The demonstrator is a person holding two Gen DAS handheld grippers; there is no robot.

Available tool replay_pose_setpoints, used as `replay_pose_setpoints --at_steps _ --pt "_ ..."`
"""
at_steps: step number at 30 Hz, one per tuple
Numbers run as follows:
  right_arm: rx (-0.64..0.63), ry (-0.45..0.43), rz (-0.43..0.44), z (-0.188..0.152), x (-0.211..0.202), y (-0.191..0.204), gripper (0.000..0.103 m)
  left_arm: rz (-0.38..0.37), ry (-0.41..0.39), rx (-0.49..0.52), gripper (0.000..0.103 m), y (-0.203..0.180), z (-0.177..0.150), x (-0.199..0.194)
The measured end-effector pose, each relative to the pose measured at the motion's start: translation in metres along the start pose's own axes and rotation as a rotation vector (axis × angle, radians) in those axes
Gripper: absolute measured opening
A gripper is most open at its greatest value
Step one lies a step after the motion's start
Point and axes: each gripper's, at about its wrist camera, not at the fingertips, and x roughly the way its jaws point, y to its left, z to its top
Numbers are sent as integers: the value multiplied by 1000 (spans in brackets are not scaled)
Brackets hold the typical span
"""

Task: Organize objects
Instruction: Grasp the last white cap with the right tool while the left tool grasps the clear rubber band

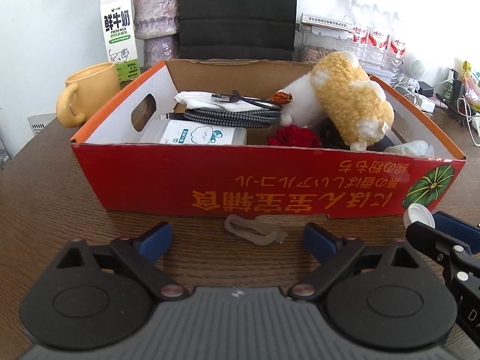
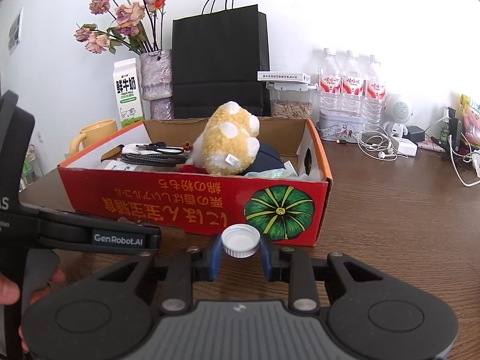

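Two tongs hover over a wooden surface (image 1: 45, 180) in front of a red box (image 1: 270, 180). Left tongs (image 1: 237, 238) stand released, blue pads wide apart, with a clear rubber band (image 1: 255, 229) lying flat on the surface just ahead of and between the pads, touching neither. Right tongs (image 2: 240, 253) are clenched on a white cap (image 2: 240, 240), its open side up, held just short of the box's near wall, beside the printed green pumpkin. In the left view the cap (image 1: 418, 214) shows at the far right, off the left tongs' right pad. Beyond both tongs, inside the box, lie a yellow plush toy (image 1: 351, 105), a coiled braided cable (image 1: 234, 115), a red rose (image 1: 295, 136) and a white packet (image 1: 201, 133). Farther back, behind the box, stand a yellow mug (image 1: 87, 96), a milk carton (image 1: 118, 36), a black bag (image 2: 219, 60) and water bottles (image 2: 351, 81). A hand (image 2: 12, 288) grips the left tool's handle.
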Motion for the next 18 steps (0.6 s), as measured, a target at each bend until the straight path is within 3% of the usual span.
replay_pose_setpoints --at_steps 3,5,8,10,18 --pt "-1 0 0 0 0 0 26 7 -16 3 68 0 0 -4" --pt "-2 0 -1 0 0 1 26 -10 -26 8 35 1 -1 -8" --pt "-2 -1 0 0 0 1 26 -62 -33 -13 9 7 -1 -14" --pt "-4 -2 0 -1 -1 1 26 -88 -42 -13 4 9 -2 -18" --pt "-10 -22 10 -1 -5 2 26 -138 -103 -1 3 19 -8 -39"
